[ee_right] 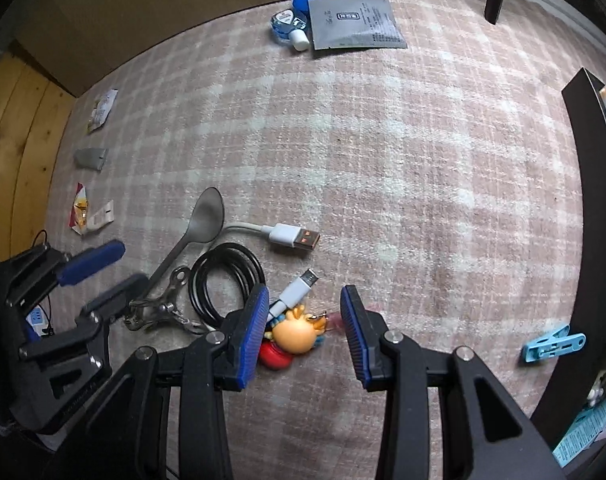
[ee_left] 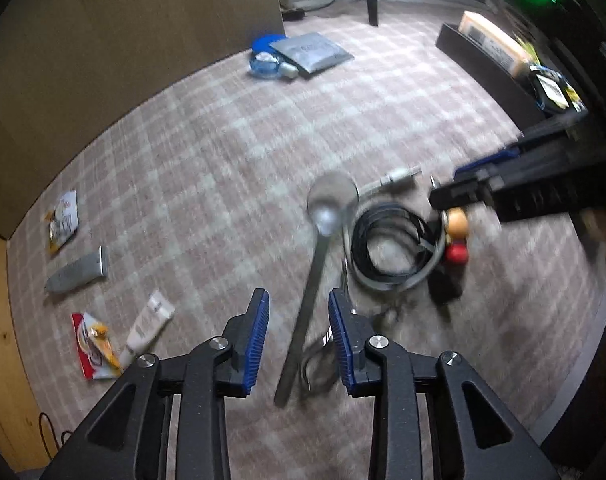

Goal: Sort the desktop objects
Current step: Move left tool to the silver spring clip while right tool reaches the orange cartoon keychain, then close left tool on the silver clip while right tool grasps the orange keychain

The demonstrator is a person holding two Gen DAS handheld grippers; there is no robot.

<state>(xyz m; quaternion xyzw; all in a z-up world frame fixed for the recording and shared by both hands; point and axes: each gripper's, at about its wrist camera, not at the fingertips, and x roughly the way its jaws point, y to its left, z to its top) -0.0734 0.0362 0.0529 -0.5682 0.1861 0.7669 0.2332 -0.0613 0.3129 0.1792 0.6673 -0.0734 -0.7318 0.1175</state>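
Observation:
A metal spoon lies on the plaid cloth; its handle runs between the open jaws of my left gripper, untouched. It also shows in the right wrist view. Beside it lie a coiled black cable, a white USB cable, metal clips and a cartoon figure keychain. My right gripper is open just above the keychain, which sits by its left finger. The left gripper shows in the right wrist view, and the right gripper in the left wrist view.
At the far edge lie a grey sachet, a small blue bottle and a blue lid. On the left lie snack packets, a grey tube and a white tube. A dark tray with boxes and a blue peg stand at the right.

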